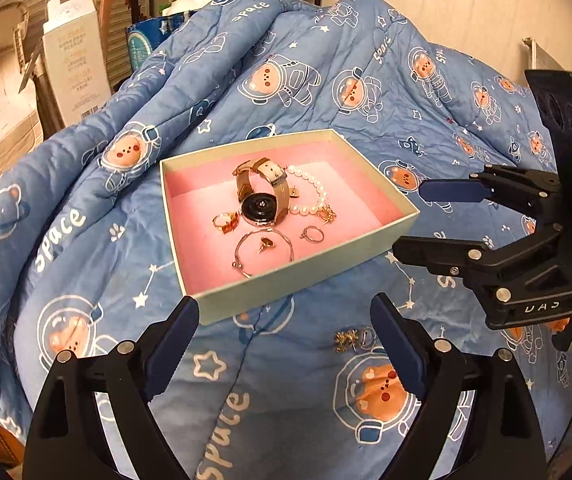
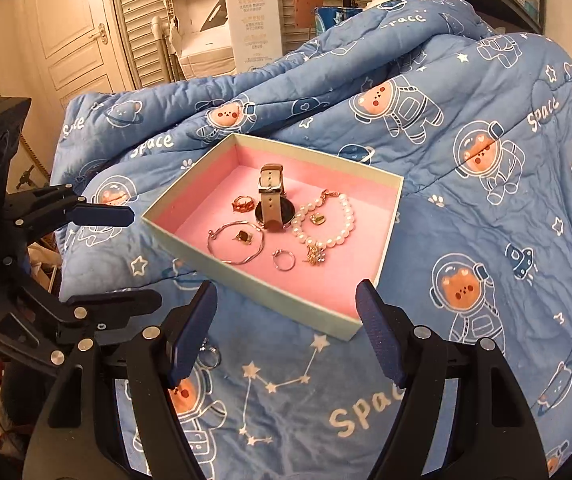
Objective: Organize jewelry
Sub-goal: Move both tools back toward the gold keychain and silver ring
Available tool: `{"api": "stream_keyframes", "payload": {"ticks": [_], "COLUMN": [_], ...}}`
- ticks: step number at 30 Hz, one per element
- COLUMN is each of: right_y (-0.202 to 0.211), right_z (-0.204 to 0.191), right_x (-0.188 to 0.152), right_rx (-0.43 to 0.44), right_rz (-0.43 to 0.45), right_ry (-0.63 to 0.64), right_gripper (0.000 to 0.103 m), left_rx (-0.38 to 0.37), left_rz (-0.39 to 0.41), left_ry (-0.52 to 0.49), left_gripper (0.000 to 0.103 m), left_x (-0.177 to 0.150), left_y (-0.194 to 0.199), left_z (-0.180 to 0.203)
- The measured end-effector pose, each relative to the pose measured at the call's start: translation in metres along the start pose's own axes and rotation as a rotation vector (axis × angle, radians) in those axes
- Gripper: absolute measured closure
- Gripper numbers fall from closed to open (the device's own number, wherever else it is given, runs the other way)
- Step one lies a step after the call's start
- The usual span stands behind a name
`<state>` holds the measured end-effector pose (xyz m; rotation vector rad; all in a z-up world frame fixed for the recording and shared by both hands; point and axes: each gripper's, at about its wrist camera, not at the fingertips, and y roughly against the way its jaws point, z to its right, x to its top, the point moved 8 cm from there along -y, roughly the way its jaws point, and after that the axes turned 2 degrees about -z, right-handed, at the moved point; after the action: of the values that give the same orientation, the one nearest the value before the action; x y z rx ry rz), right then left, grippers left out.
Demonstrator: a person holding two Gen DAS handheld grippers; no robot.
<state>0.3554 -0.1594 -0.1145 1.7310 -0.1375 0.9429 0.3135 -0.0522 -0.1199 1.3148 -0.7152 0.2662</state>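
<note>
Left tool [image 1: 284,344]: wide open, empty, near box [image 1: 305,276]. Box on quilt [image 1: 86,184], holding ring [image 1: 226,222], bangle [image 1: 264,252], watch [image 1: 260,206], pearls [image 1: 313,196]. Earring [image 1: 353,339] outside, on quilt. Right tool [image 2: 286,328]: open, empty. Step: collecting strays. Next: pinch earring, drop in box.

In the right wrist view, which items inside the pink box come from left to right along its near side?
Silver bangle → small silver ring → gold charm.
</note>
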Motion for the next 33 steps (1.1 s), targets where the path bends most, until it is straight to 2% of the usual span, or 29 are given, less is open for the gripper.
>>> {"api": "stream_keyframes", "payload": {"ticks": [6, 13, 16, 18, 21, 24, 26, 29, 32, 33], "right_y": [-0.002, -0.012, -0.014, -0.017, -0.023, -0.033, -0.04, -0.045, -0.047, -0.047], "right_z": [-0.014, -0.034, -0.043, -0.046, -0.049, -0.049, -0.049, -0.05, -0.052, -0.051], "right_x": [-0.033, -0.06, -0.064, -0.065, -0.066, -0.066, -0.067, -0.063, -0.06, -0.06], "right_rx": [0.023, 0.019, 0.02, 0.031, 0.033, 0.027, 0.028, 0.033, 0.059, 0.066], "right_rz": [-0.021, -0.038, -0.038, -0.045, -0.052, -0.068, -0.076, -0.066, -0.061, -0.06], "right_ry": [-0.028, -0.021, 0.011, 0.023, 0.045, 0.077, 0.089, 0.104, 0.108, 0.099], "right_gripper": [0.031, 0.032, 0.039, 0.049, 0.054, 0.066, 0.067, 0.067, 0.082, 0.084], "left_rx": [0.01, 0.016, 0.03, 0.026, 0.049, 0.036, 0.037, 0.036, 0.033, 0.032], "left_rz": [0.006, 0.014, 0.028, 0.027, 0.018, 0.017, 0.016, 0.01, 0.004, 0.001], "left_ry": [0.09, 0.119, 0.137, 0.128, 0.102, 0.118, 0.122, 0.116, 0.107, 0.107], "left_gripper": [0.017, 0.017, 0.017, 0.018, 0.019, 0.019, 0.019, 0.025, 0.029, 0.031], "left_x": [-0.037, -0.065, -0.071, -0.073, -0.076, -0.078, -0.078, -0.08, -0.079, -0.079], "left_y": [0.009, 0.014, 0.014, 0.013, 0.01, 0.01, 0.009, 0.006, 0.002, 0.0], "left_z": [-0.006, 0.004, 0.005, 0.007, 0.008, 0.007, 0.007, 0.009, 0.011, 0.012]}}
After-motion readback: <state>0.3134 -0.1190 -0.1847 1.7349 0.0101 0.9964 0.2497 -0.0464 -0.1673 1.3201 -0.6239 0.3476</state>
